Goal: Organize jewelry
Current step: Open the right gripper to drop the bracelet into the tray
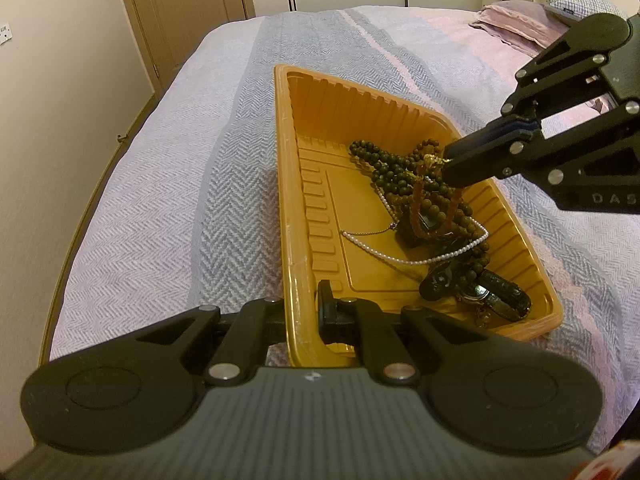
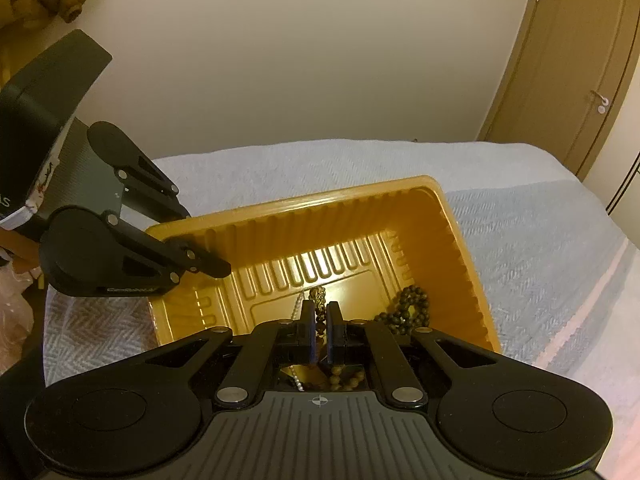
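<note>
**Pinching beads over a yellow tray**

Lying lengthwise on the striped bedspread (image 1: 168, 200), the yellow plastic tray (image 1: 288, 184) runs its long axis away from the left wrist camera, its far short end pointing toward the wardrobe doors; in the right wrist view it lies crosswise instead. Its walls are ribbed and its floor is pressed with raised bars. Inside, heaped toward the right long wall, sit a tangle of dark round beads (image 1: 384, 164), a thin white pearl strand (image 1: 404, 258) looping out across the bare floor, and dark chunky pieces (image 1: 500, 296) near the close corner, too jumbled to name.

The left gripper (image 1: 310, 312) is closed down on the tray's near left rim, one finger inside the wall and one outside. The right gripper (image 2: 320, 334) reaches in from the right over the heap, its jaws narrow and clamped on an amber bead strand (image 1: 420, 196), which hangs from the fingertips into the pile.
</note>
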Motion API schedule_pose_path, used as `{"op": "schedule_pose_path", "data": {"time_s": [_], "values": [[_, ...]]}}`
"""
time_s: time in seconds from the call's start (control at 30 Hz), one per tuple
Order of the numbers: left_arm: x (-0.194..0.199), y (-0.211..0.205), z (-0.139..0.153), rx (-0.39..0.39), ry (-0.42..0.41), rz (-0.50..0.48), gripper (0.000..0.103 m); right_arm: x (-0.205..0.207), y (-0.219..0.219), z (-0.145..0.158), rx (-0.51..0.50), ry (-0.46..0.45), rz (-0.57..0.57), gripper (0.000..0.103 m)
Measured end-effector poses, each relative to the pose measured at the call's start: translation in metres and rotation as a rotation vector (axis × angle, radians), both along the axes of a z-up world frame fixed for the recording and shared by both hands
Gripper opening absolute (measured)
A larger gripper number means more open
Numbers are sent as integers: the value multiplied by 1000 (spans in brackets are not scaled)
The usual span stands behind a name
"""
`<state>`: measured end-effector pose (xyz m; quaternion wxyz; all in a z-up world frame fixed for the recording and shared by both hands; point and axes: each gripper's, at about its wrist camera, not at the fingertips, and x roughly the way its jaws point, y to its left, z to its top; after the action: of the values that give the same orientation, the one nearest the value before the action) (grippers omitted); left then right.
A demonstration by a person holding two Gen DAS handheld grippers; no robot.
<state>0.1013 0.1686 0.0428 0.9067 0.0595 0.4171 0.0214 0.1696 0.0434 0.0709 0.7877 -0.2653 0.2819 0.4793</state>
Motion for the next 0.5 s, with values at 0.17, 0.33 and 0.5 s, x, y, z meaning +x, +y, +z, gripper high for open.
{"op": "schedule_pose_path", "data": {"time_s": [0.17,0.33,0.5], "values": [[0,0,0,0,0,-1,6,1,1,-4,-3,10,-4,5],[0,0,-1,-5,-1,2,6,3,-1,-6,17,21,-12,5],[-1,2,-2,-15,0,6,5,14,-17,4,97,50,-89,5]]}}
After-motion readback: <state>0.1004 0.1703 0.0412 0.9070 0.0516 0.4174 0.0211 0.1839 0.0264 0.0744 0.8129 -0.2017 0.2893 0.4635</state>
